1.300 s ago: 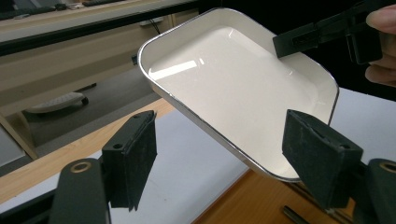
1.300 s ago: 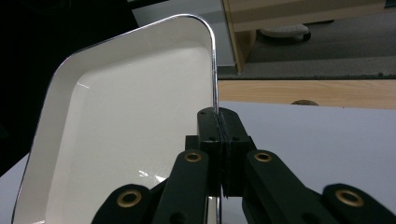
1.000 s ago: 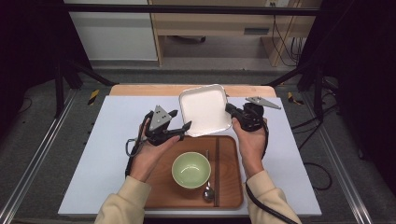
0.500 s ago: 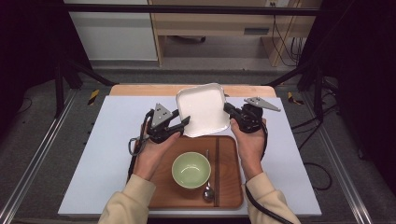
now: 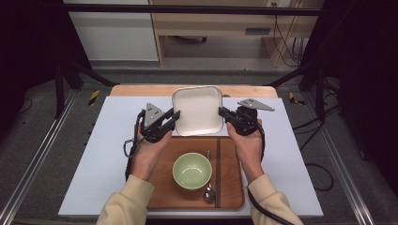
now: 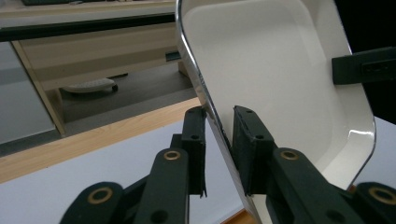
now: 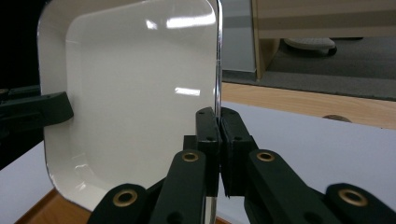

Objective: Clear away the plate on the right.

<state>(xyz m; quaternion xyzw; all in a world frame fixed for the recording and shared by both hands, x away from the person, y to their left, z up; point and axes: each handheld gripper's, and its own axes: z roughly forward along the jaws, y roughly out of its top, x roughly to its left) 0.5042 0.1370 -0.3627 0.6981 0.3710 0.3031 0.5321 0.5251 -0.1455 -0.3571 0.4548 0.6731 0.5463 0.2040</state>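
A white square plate point(image 5: 197, 110) hangs above the far middle of the table, held by both grippers. My left gripper point(image 5: 174, 117) is shut on its left rim, my right gripper point(image 5: 221, 112) on its right rim. In the left gripper view the plate point(image 6: 280, 84) stands edge-on and slanted between the jaws of my left gripper point(image 6: 218, 116), and a jaw of the other gripper pinches the far rim. In the right gripper view the jaws of my right gripper point(image 7: 217, 112) press tight on the rim of the plate point(image 7: 140, 93).
A brown wooden tray point(image 5: 230, 159) lies at the near middle, just below the plate. On it sit a green bowl point(image 5: 192, 170) and a spoon point(image 5: 209, 190). A white mat point(image 5: 108, 154) covers the table, and the wooden far edge point(image 5: 141, 90) shows behind.
The plate has shifted slightly left and turned squarer to the table. Both grippers moved with it and kept their hold.
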